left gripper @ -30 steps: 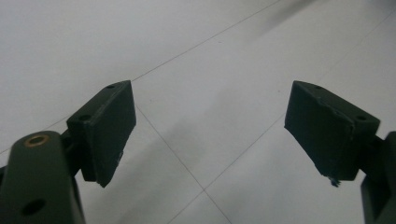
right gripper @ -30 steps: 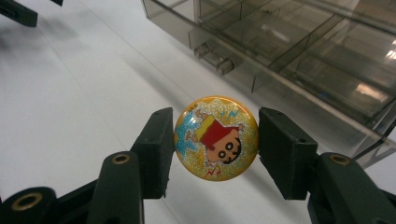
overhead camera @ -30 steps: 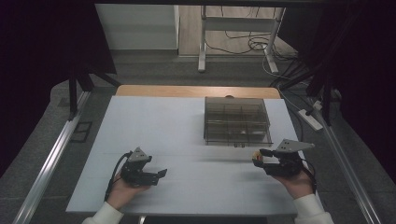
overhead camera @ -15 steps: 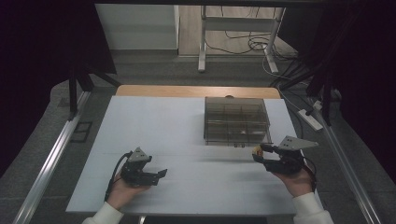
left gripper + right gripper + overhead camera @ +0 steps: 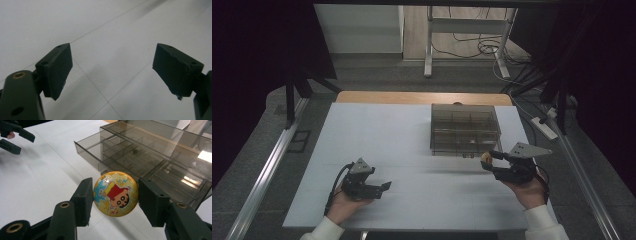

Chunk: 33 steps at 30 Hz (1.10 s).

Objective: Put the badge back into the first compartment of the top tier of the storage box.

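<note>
A round yellow pin badge [image 5: 115, 193] with a cartoon face is clamped edge to edge in my right gripper [image 5: 114, 199], which is shut on it. In the high view this gripper [image 5: 488, 161] holds the badge [image 5: 485, 157] just in front of the right front corner of a smoky clear drawer box [image 5: 464, 129]. One drawer [image 5: 105, 152] of the box is pulled out toward me. My left gripper [image 5: 383, 188] rests low at the front left of the white table [image 5: 412, 135]. Its jaws stand wide open, and in the left gripper view the gripper [image 5: 112, 67] has bare tabletop between them.
The drawer box has several divided compartments, and a small item [image 5: 472, 142] lies inside it. A wooden strip [image 5: 422, 98] runs along the table's far edge. Metal rails [image 5: 267, 170] flank both sides, and cables [image 5: 472, 47] lie on the floor beyond.
My right gripper with the badge has shifted slightly up toward the drawer box. The left gripper has stayed where it was.
</note>
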Each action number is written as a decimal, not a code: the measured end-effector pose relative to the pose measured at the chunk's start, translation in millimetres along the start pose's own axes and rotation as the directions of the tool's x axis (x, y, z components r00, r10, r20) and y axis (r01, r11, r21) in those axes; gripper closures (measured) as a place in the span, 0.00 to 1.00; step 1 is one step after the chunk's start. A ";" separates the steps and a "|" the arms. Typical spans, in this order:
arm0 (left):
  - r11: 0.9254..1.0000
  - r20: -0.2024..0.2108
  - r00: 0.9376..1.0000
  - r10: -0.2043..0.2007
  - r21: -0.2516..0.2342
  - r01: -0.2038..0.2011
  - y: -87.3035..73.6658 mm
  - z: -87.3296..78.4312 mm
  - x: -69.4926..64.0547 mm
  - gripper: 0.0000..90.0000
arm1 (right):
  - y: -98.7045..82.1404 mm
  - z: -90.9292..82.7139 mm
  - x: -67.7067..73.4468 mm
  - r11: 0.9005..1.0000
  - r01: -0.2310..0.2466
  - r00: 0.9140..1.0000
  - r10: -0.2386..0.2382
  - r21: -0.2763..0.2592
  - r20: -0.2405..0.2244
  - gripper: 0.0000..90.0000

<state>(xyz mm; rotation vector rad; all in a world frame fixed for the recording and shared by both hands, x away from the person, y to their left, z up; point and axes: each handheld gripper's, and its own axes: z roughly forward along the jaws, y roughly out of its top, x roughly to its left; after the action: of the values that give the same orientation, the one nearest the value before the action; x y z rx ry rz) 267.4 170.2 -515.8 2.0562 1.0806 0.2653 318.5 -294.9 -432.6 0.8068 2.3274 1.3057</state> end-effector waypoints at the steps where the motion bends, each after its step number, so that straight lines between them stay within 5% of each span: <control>1: 1.000 0.000 1.000 0.000 0.000 0.000 0.0 0.1 0.0 0.18 | 0.7 0.4 0.1 1.000 0.000 1.000 0.000 -0.003 0.005 0.52; 33: 1.000 0.000 1.000 0.001 0.003 -0.001 -0.5 0.4 0.4 0.18 | 21.1 24.8 3.6 1.000 0.020 1.000 -0.020 -0.022 -0.008 0.52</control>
<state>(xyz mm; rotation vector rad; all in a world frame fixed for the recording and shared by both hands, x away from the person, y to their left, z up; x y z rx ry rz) 267.5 170.5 -516.5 2.0597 1.0805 0.2641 335.8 -267.6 -427.3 0.7707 2.3174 1.3265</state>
